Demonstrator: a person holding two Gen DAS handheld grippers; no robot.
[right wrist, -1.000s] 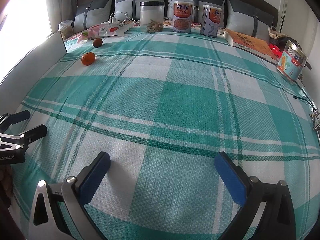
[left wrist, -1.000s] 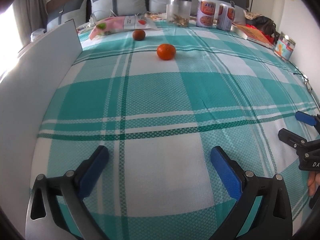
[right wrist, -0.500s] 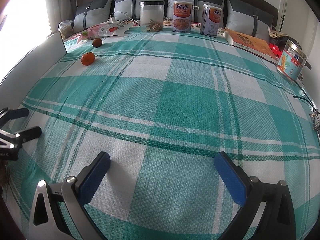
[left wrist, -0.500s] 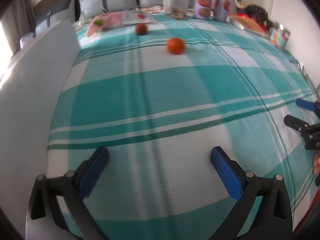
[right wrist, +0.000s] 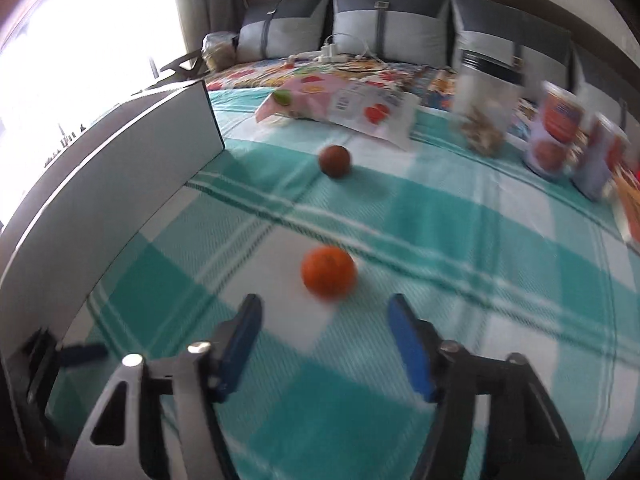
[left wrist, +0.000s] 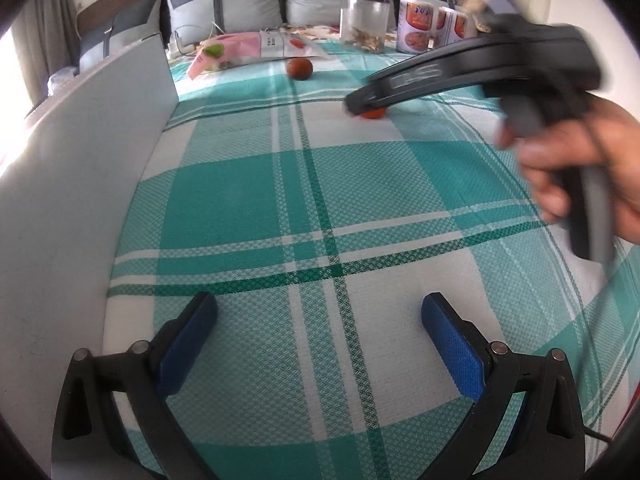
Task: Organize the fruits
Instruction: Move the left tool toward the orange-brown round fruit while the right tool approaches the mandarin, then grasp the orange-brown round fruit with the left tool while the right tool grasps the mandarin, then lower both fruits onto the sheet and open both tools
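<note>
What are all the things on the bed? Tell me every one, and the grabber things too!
orange: 1, bright orange, on a white check of the bedspread, just ahead of the right gripper
brown fruit: 1, dark reddish brown, farther back, near the pink bag
bedspread: 1, teal and white checks, covers the bed
white board: 1, white, upright along the bed's left edge
pink bag: 1, pink and white, flat near the pillows
clear jar: 1, see-through, metal lid, standing at the back
cans: at least 2, red and white labels, beside the jar
pillows: several, grey, against the headboard
left gripper: 1, black with blue pads, open, empty
right gripper: 1, black with blue pads, jaws closing, nothing between them yet
hand: 1, holds the right gripper's handle
</note>
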